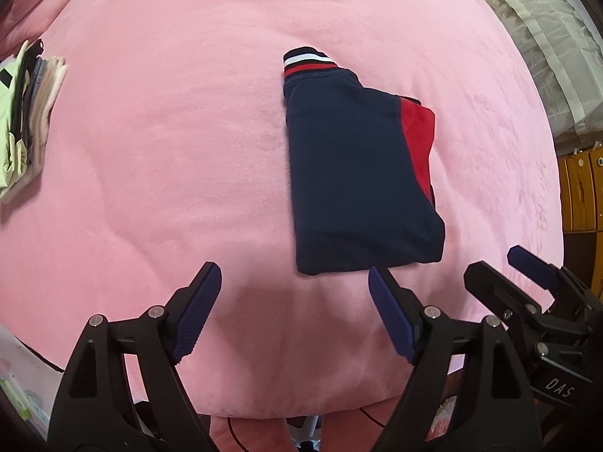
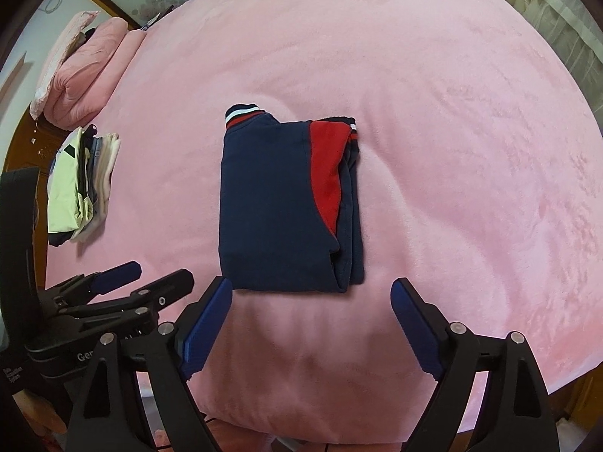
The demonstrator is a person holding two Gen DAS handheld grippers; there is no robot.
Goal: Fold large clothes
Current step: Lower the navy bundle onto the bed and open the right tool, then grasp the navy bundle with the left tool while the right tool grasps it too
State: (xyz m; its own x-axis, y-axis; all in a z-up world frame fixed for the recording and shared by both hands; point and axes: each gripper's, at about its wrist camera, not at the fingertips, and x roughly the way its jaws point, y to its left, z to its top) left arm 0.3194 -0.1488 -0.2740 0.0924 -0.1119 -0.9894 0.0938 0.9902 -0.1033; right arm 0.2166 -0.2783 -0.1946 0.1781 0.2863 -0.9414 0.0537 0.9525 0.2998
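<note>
Hovering at near edge of pink bed [image 1: 188, 150], you hold both tools clear of cloth. Left gripper [image 1: 294, 312]: jaws spread wide, nothing held. Right gripper [image 2: 311, 324]: same, wide and empty. Navy-and-red garment [image 2: 286, 203] lies mid-bed, just ahead of your right fingertips, already compact rectangle, striped cuff at far end. Folding looks finished. Next likely calls for gripping both near corners, carrying to folded stack [image 2: 83, 184] at left without letting layers slip.

Navy/red sweater [image 2: 282, 203], striped cuff; pink blanket [image 2: 433, 75]
</note>
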